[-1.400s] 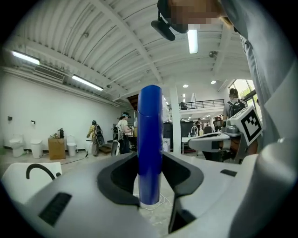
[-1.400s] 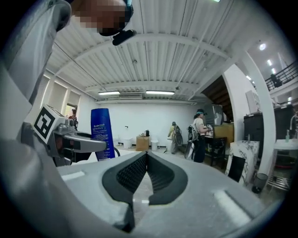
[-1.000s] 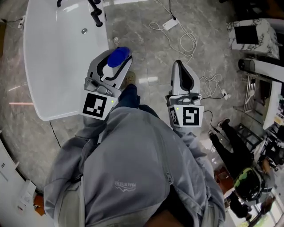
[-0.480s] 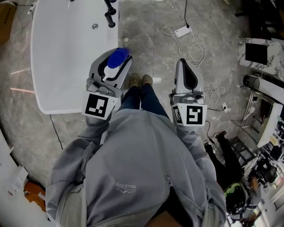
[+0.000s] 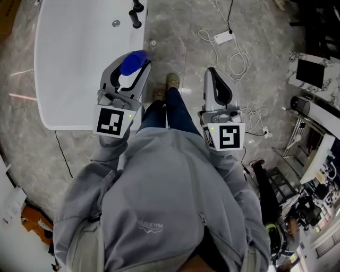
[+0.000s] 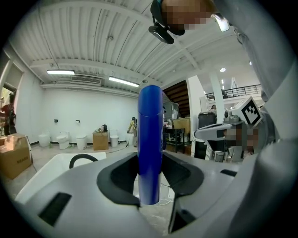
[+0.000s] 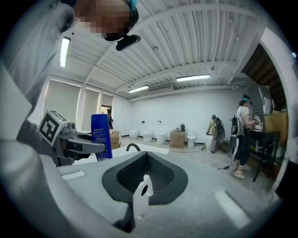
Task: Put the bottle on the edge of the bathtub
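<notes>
Head view, looking steeply down, with both gripper views. My left gripper point(image 5: 129, 71) has its grey moulded jaws closed partway on the bottle point(image 6: 150, 139), the dark pads pressing its sides. The bottle is a smooth, glossy blue column with a rounded top; in the left gripper view it stands upright between the jaws, its lower end just below the pads. From the right gripper view it shows a flat face with pale print.

In the head view the bottle's top sits left of centre, over the right rim of the bathtub point(image 5: 69, 79); whether it touches the rim I cannot tell. The bathtub is white, glossy and smooth, with rounded corners and a broad flat rim, and it fills the upper left of the frame. A black tap point(image 5: 136, 16) stands at its upper right corner.

My right gripper point(image 5: 214, 79), right of centre, has its ribbed dark pads brought together with nothing between them, and it hangs well apart from the tub.

The floor point(image 5: 180, 32) is polished grey marble-patterned tile. A white cable point(image 5: 236, 58) loops across it at the upper right, well apart from both grippers. Between the grippers lie my shoes point(image 5: 172, 81) and grey sleeves; the tub's rim beside the bottle is bare
</notes>
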